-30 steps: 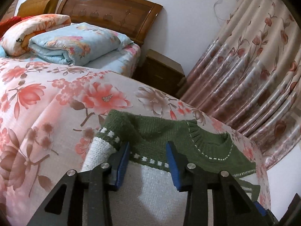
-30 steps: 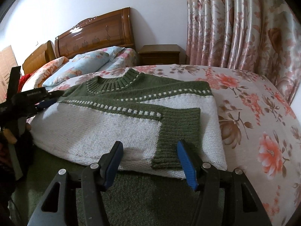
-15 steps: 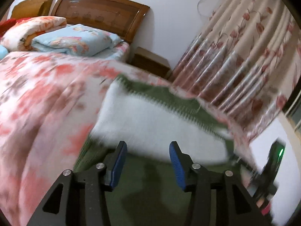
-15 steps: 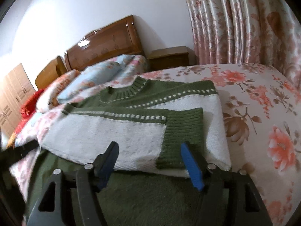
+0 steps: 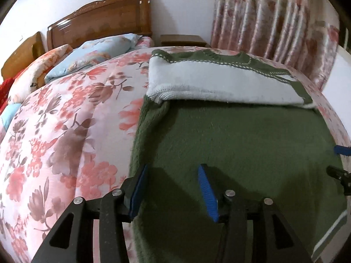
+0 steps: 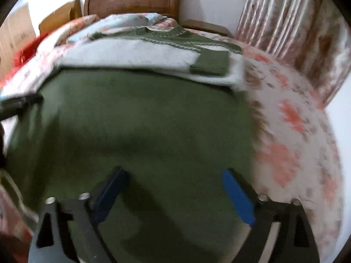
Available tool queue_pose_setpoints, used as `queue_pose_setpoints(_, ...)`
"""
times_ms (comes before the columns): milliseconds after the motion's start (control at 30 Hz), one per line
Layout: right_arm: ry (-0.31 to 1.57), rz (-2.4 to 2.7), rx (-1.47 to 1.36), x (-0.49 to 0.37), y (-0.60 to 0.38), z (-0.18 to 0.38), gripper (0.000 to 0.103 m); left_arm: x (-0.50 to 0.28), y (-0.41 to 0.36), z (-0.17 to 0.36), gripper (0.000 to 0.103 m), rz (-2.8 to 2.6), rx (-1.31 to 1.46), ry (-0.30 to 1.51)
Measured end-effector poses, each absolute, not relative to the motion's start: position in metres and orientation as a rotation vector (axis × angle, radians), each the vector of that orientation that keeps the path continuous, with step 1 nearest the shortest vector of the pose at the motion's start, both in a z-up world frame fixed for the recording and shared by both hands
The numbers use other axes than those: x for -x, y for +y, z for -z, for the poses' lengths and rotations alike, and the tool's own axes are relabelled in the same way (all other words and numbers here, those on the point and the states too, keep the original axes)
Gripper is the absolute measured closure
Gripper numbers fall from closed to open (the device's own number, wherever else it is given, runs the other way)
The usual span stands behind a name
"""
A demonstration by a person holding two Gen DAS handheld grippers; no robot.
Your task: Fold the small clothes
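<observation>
Since a second earlier: both grippers had drawn back from the folded sleeves toward the near hem of the green-and-white knitted sweater point(image 5: 230, 118), so its plain green lower body filled the foreground of both views.
Sweater: it lay flat on the pink floral-print bed cover point(image 5: 65, 120), collar toward the carved wooden headboard point(image 5: 103, 26), with the white sleeves already crossed over the chest.
Left gripper point(image 5: 173, 188): jaws stood open and empty, low over the sweater's left edge near the hem.
Right gripper point(image 6: 173, 195): jaws stood open and empty, wider apart, over the green body near its right edge.
Progress: the sleeve folds looked done; bringing the hem up toward the collar appeared to be left.
Left wrist view only: a blue tip of the right gripper at the frame's right edge, and the sweater's left side fold seen sharply.
Right wrist view only: the green ribbed cuff point(image 6: 210, 65) lying on the white sleeve, though motion blur softened everything.
</observation>
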State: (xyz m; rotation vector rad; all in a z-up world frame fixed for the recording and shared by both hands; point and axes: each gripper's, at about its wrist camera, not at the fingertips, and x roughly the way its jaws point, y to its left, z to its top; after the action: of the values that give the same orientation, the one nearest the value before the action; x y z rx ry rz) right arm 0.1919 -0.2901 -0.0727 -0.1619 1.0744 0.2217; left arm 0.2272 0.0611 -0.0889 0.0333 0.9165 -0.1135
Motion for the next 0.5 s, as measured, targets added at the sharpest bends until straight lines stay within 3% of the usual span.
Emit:
queue_pose_setpoints(233,0.985,-0.167,0.169,-0.132,-0.309,0.056,0.000,-0.175,0.054,0.068,0.060,0.124,-0.039,0.876)
queue_pose_setpoints(400,0.929,-0.297,0.193,-0.110,-0.271,0.051,0.000,-0.141,0.020,0.066,0.060,0.285,-0.059,0.875)
queue_pose_setpoints(500,1.028,-0.342,0.267,-0.116,-0.248,0.077,0.000,-0.136,0.005,0.087,0.054,0.272,-0.143,0.894)
